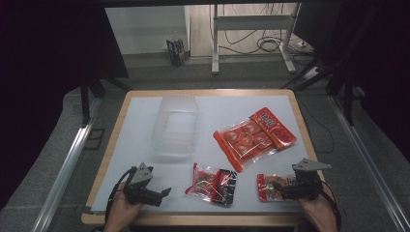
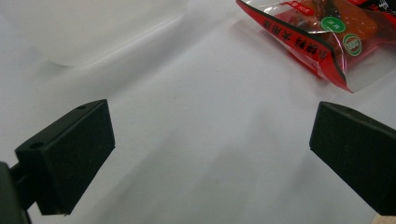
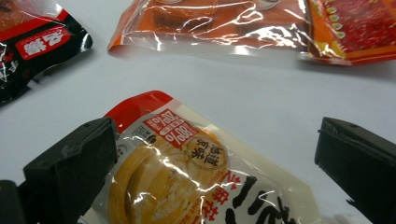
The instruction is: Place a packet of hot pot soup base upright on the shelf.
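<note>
Right gripper jaws wide apart, straddling cream snack pouch at table's near right edge; contact unclear. Left gripper jaws apart over bare white surface, near left. Red-black packet between grippers. Large orange pack beyond. Clear plastic container far left-centre.

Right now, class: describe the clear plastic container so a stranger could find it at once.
Start at the white table and look to its left half, toward the far edge. The clear plastic container stands there, apart from the snack packets: the one colourless, empty thing among red and orange wrappers.
</note>
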Demonstrator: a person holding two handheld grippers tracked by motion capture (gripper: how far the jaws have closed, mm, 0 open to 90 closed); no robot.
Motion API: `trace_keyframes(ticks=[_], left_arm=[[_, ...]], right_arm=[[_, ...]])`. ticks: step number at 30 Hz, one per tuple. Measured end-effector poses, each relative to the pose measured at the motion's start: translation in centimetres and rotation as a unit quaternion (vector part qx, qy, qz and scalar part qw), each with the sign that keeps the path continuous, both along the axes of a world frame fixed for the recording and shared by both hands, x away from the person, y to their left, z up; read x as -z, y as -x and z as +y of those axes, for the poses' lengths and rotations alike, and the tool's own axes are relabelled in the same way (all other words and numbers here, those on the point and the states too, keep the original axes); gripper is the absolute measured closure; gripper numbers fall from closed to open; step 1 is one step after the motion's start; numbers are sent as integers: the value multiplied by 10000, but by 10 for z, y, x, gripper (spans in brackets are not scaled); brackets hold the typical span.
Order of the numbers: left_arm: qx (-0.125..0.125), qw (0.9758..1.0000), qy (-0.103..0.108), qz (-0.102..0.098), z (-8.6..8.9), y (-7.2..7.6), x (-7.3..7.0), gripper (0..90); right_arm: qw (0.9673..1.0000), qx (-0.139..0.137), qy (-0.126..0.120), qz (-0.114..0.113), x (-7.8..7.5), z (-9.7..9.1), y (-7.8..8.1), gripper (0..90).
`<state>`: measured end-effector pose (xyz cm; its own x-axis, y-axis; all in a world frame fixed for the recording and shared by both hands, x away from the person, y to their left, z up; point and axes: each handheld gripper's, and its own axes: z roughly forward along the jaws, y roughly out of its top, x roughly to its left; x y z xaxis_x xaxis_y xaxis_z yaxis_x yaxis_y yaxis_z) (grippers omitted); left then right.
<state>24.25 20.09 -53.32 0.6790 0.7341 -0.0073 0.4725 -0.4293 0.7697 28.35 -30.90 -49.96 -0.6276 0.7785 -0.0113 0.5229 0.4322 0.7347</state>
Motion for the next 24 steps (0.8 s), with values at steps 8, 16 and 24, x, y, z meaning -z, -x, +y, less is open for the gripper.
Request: trace_keyframes(ticks=[8,16,24], left_arm=[[-16,10000,84,10,1,-1,1,5],[63,9998,-158,42,-3,-1,3,4],[116,9996,-245,100,-4,-1,4,4]], right_arm=[[9997,-235,110,6,3,5,-1,0],[9994,-296,166,35,4,7,-1,0],[9993,-297,207,89,5,9,-1,0]])
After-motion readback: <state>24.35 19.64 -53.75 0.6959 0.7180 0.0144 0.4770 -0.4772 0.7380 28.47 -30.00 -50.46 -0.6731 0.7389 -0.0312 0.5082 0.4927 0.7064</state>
